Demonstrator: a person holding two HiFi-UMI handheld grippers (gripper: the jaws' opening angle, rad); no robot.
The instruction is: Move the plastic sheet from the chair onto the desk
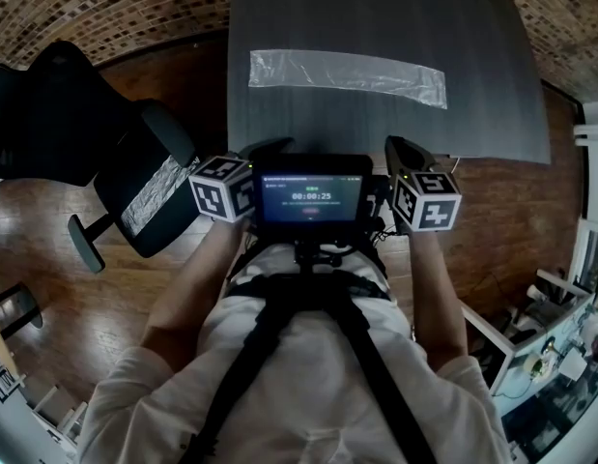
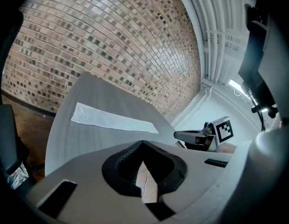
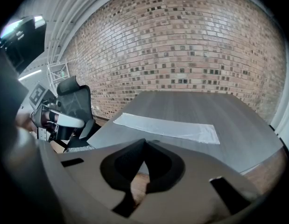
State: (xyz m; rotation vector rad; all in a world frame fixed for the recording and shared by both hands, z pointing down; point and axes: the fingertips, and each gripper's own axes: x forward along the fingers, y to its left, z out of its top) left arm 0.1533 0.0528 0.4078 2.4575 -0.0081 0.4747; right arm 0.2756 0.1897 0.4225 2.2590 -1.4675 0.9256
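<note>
Both grippers sit either side of the screen (image 1: 311,199). The left gripper (image 1: 267,149) has its jaws pressed together with nothing between them, and the right gripper (image 1: 403,149) is closed and empty too. Ahead of both, one sheet (image 1: 347,72) lies flat across the desk (image 1: 376,17). Off to the left of the left gripper is the chair (image 1: 47,114) — a crinkled sheet (image 1: 154,196) rests on its seat.

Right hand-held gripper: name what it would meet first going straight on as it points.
Probably the desk, on its bare top near the front edge, short of the plastic sheet; depth is unclear.
</note>
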